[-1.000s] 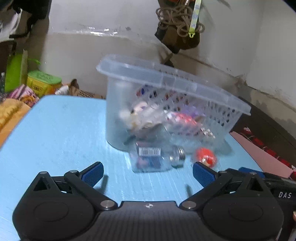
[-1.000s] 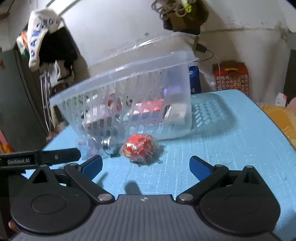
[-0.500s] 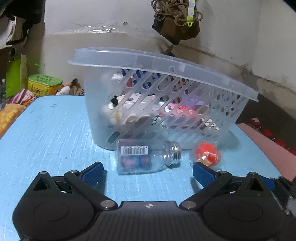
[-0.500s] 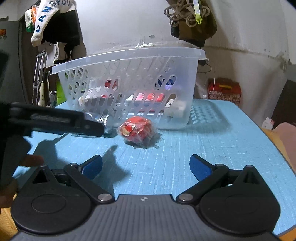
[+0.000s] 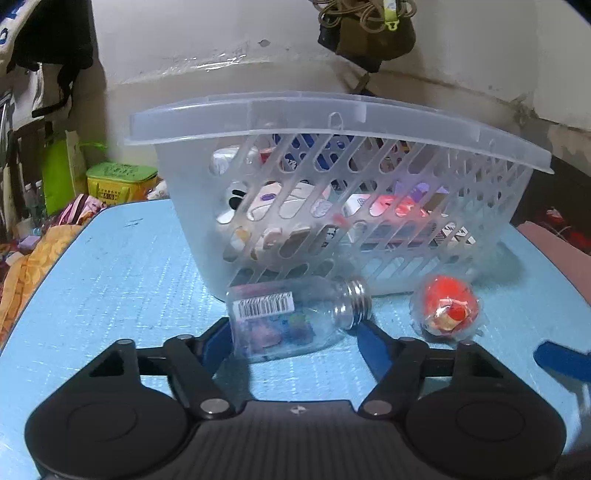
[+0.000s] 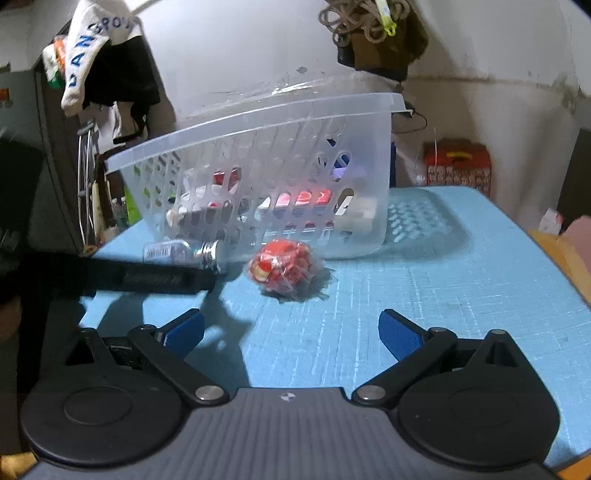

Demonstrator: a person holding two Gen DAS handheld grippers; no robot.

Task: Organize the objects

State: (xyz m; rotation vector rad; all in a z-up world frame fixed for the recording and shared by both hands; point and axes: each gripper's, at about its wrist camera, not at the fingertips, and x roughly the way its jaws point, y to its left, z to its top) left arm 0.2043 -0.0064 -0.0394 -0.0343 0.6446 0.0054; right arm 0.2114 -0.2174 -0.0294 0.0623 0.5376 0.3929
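A clear bottle [image 5: 291, 317] with a barcode label and silver neck lies on its side on the blue table, in front of a translucent slotted basket [image 5: 332, 122] that holds several small items. My left gripper [image 5: 295, 332] is open with its jaws around the bottle, not closed on it. A red wrapped ball [image 5: 447, 310] lies to the bottle's right. In the right wrist view the ball [image 6: 282, 267] lies ahead of my open, empty right gripper [image 6: 291, 330]; the bottle [image 6: 184, 253] and the basket [image 6: 258, 122] show there too.
The blue table [image 5: 110, 266] ends at the left, where cloth [image 5: 33, 258] and a yellow-green tin [image 5: 122, 182] lie beyond it. A red box [image 6: 458, 166] stands behind the table's far right corner. A bag with rope [image 5: 365, 26] hangs on the wall.
My left gripper moved forward so that its jaws now flank the bottle, and they have narrowed. My right gripper shifted slightly; the left gripper's finger now crosses its view.
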